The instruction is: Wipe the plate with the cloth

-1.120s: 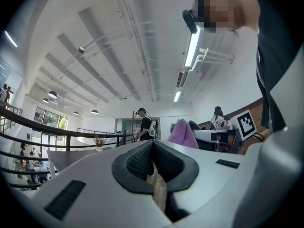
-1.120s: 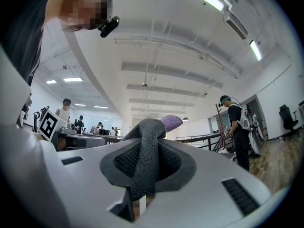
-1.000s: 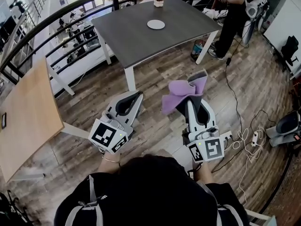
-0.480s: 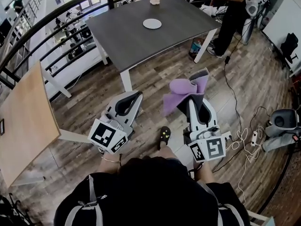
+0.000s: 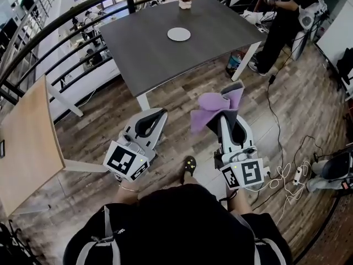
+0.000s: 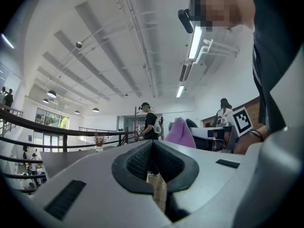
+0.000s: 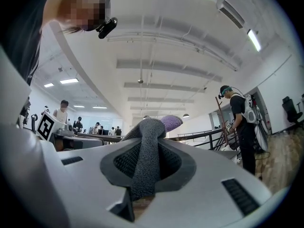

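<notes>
The small round white plate [image 5: 178,34] lies well ahead on the dark grey bench [image 5: 144,51], up-left of the right gripper [image 5: 233,90], whose jaws clamp the purple fleece cloth [image 5: 208,110]; the left gripper [image 5: 160,113], slightly nearer, has its jaws closed on nothing.

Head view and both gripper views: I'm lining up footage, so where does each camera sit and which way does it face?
Head view: on the person's head, steeply down at floor, table, plate; shows both wrists, left gripper, right gripper.
Left gripper view: on that gripper, forward along shut jaws, much ceiling; the person's torso shows.
Right gripper view: same, jaws clamping the cloth.
Shared: cloth in all three.
</notes>
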Demonstrator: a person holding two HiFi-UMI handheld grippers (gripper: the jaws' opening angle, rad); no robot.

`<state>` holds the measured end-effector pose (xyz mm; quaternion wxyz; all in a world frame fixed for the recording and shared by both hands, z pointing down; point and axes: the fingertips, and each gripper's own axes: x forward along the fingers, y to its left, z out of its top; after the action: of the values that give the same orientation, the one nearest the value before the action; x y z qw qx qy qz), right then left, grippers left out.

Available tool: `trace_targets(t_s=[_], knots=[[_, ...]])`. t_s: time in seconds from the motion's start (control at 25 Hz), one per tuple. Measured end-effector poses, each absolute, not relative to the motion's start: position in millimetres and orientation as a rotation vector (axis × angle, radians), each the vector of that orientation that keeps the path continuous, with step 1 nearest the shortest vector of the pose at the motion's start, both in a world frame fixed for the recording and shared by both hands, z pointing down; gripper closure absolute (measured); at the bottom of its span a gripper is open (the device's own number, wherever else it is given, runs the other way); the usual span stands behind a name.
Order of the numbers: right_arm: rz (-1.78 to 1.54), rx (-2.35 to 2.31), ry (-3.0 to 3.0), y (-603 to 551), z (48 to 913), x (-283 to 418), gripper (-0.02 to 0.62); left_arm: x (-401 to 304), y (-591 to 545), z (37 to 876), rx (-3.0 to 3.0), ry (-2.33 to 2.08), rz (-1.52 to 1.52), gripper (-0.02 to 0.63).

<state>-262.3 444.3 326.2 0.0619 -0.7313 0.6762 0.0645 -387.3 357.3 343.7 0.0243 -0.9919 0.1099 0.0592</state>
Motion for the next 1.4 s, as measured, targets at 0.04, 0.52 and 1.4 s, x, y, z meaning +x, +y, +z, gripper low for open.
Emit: trace_targets(t_s=[0.04, 0.52, 1.4], knots=[[0.191, -2.204, 2.051, 439, 327, -256, 0.531, -381, 352, 344, -3.068, 0.354, 0.183, 0.598], [0.159, -2.149, 2.056, 399, 324, -158, 0.531, -288, 317, 332, -3.047, 0.387, 0.134, 0.598], [0.177, -2.043, 2.173, 331, 328, -89, 0.531, -222, 260, 342, -3.042, 0.527, 0.146, 0.598]])
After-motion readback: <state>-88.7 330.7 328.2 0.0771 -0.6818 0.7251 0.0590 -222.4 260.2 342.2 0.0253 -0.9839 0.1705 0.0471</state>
